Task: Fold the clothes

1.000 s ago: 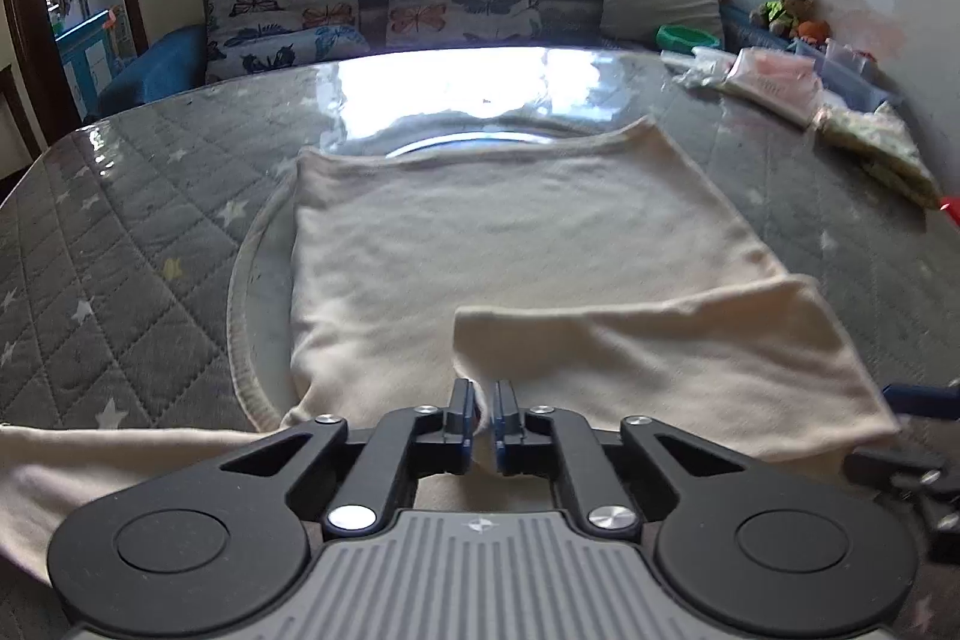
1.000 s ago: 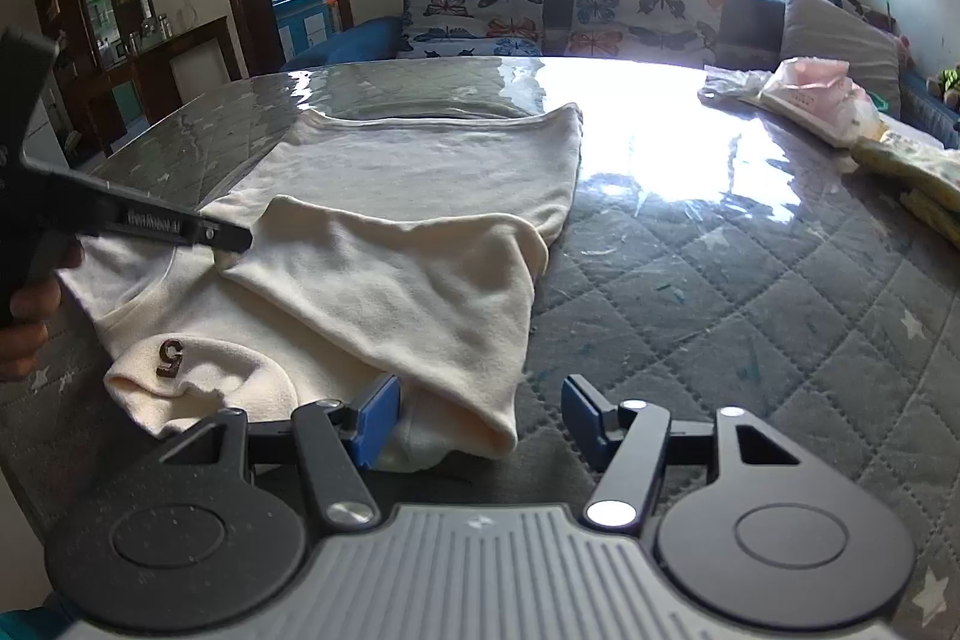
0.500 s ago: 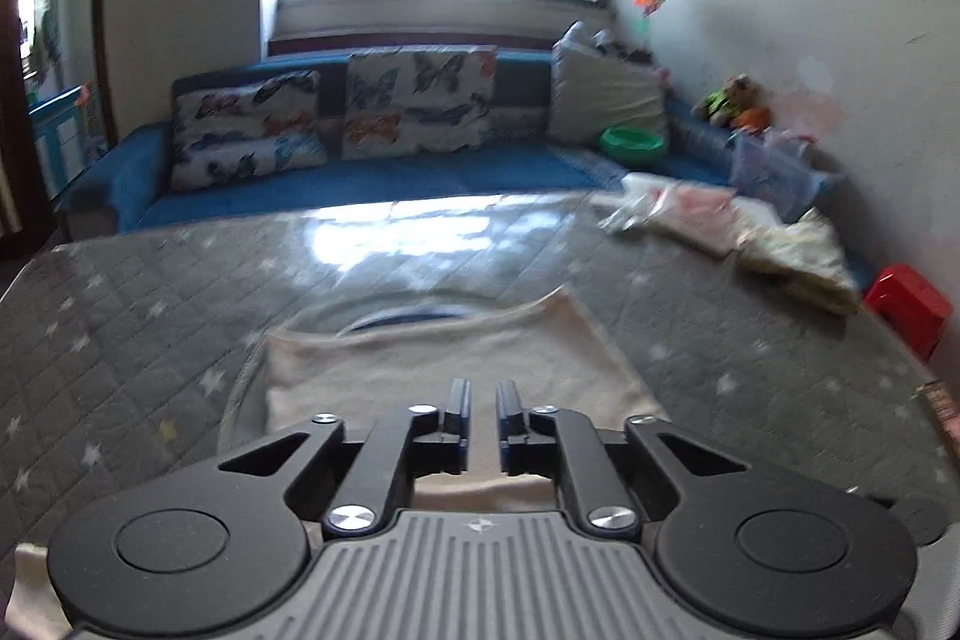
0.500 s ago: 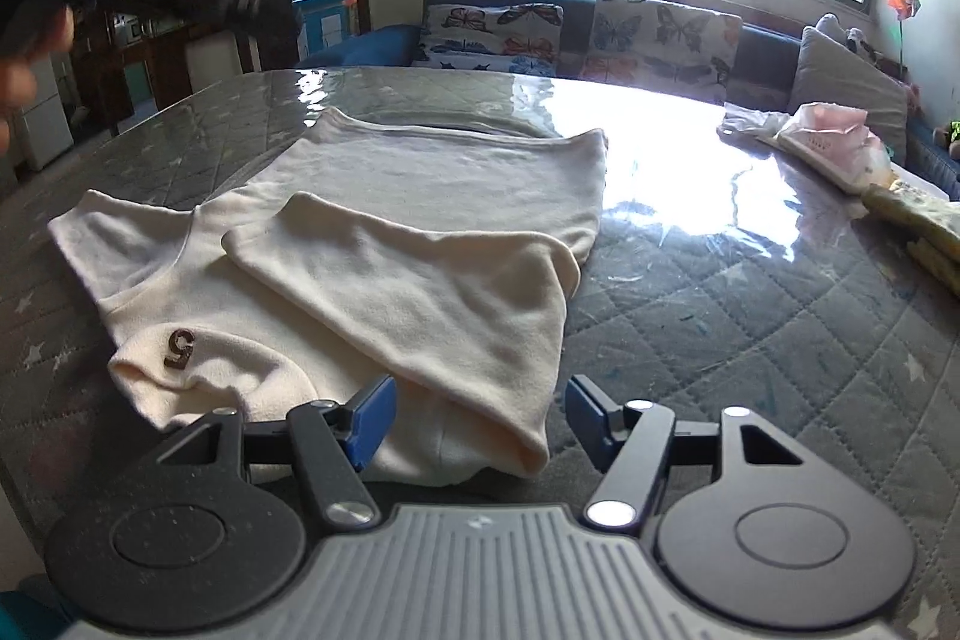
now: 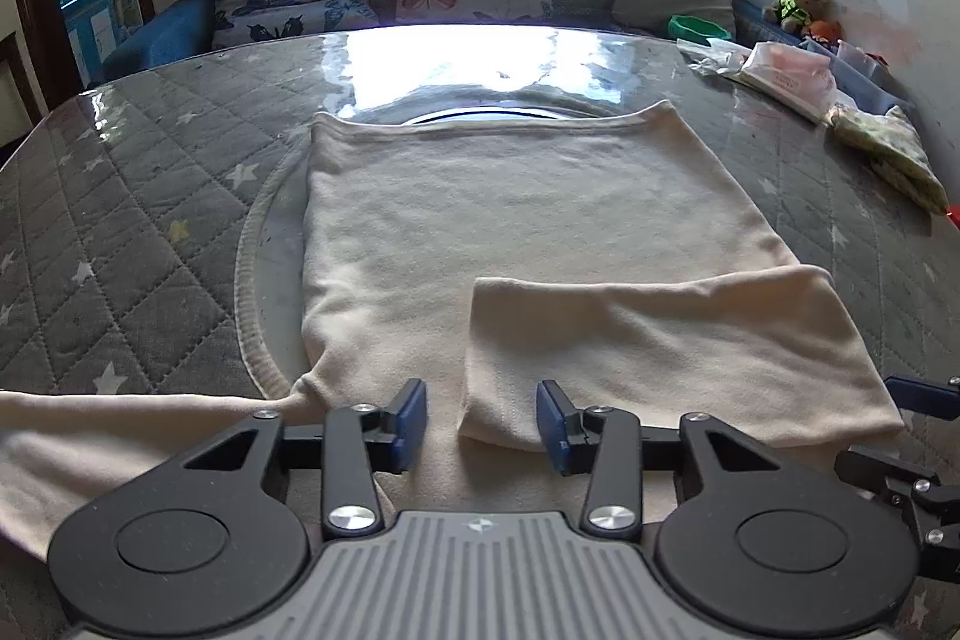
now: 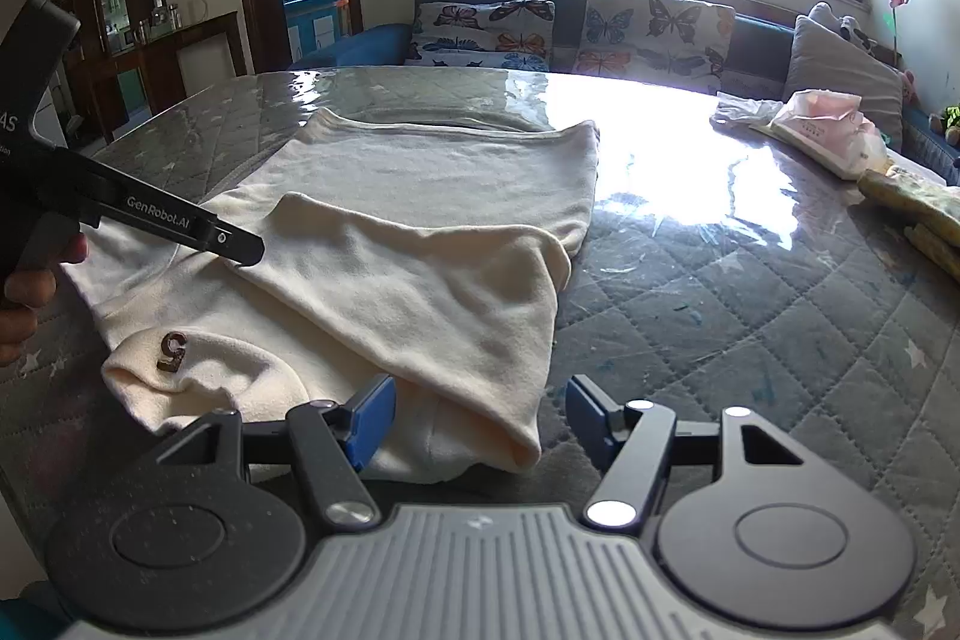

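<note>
Cream shirt [image 5: 516, 220] lies flat on the grey quilted table [image 5: 120, 232], hem toward the sofa [image 5: 180, 34] at the far edge. One sleeve [image 5: 660, 346] is folded across the body and lies on top of it; the other sleeve [image 5: 90, 436] extends flat to the left over the table. From the right wrist view, the folded sleeve [image 6: 432, 292] crosses the shirt [image 6: 444, 166], and a dark "5" mark [image 6: 172, 351] sits near the collar end. Left gripper [image 5: 482, 421]: jaws apart by a moderate gap, nothing between them, positioned low over the shirt just at the cuff end of the folded sleeve. In the right wrist view the left gripper [image 6: 240, 244] tip lies at that sleeve edge; contact with cloth cannot be determined. Right gripper [image 6: 477, 418]: jaws wide apart, holding nothing, the shoulder fold of the shirt lying just ahead between them. Plastic bags [image 6: 822, 130] rest at the table's far right.
</note>
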